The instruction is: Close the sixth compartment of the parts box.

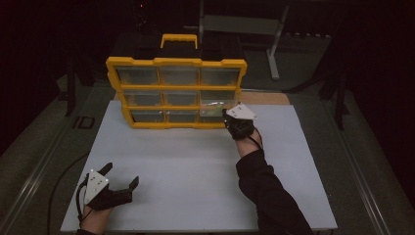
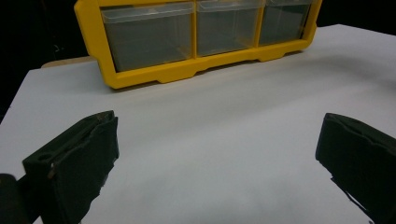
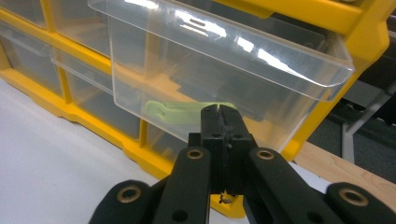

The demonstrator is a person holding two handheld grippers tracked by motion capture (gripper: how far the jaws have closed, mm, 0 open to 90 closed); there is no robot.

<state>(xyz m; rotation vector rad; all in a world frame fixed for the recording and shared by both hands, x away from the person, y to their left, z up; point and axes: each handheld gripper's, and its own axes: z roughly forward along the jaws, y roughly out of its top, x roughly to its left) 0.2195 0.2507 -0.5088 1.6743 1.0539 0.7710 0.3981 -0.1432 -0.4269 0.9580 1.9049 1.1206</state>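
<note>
At the yellow organizer (image 1: 176, 88), the right gripper (image 3: 219, 109) is pressed together against a pulled-out clear drawer (image 3: 210, 70). Its own view reveals a green clip (image 3: 173, 111) inside. Near the table (image 1: 195, 171) edge, the left gripper (image 1: 122, 178) rests spread.

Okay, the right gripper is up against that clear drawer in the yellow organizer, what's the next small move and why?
Probably push on. The right gripper is shut, its tips against the front of the clear drawer, which juts from the yellow organizer with a green piece inside. A short push inward should seat it flush.
</note>
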